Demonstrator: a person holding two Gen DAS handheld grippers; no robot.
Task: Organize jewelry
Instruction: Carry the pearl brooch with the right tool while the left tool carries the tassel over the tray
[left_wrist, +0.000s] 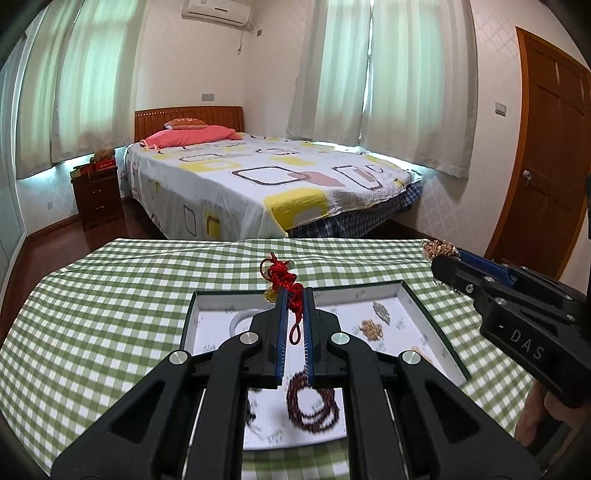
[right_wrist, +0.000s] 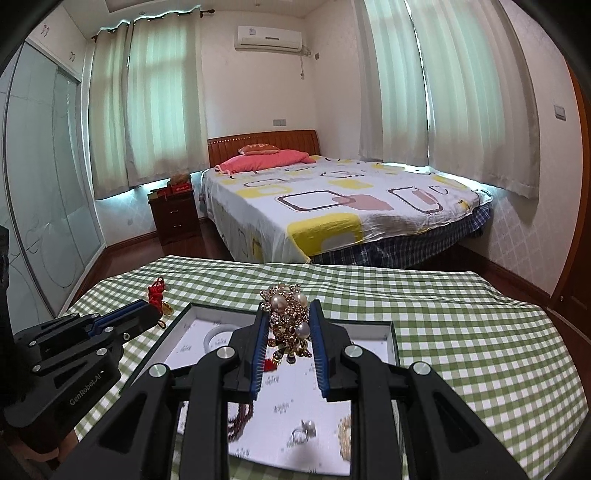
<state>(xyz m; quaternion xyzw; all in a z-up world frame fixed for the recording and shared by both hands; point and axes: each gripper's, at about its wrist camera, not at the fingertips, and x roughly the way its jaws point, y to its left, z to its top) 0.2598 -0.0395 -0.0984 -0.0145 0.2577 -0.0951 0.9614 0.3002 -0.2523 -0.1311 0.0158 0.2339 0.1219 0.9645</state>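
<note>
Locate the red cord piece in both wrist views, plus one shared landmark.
Left wrist: red cord piece, centre, pinched in the left gripper.
Right wrist: left of centre, at that gripper's tip, over the checked cloth.
Shared landmark: white bangle in the tray's far-left corner.

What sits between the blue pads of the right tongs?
A gold rhinestone brooch with pearls, clamped between the right tongs above the shallow white-lined tray; the right wrist view shows it.

Bed (left_wrist: 266, 184), nightstand (left_wrist: 98, 197), curtains (left_wrist: 413, 81)
</note>
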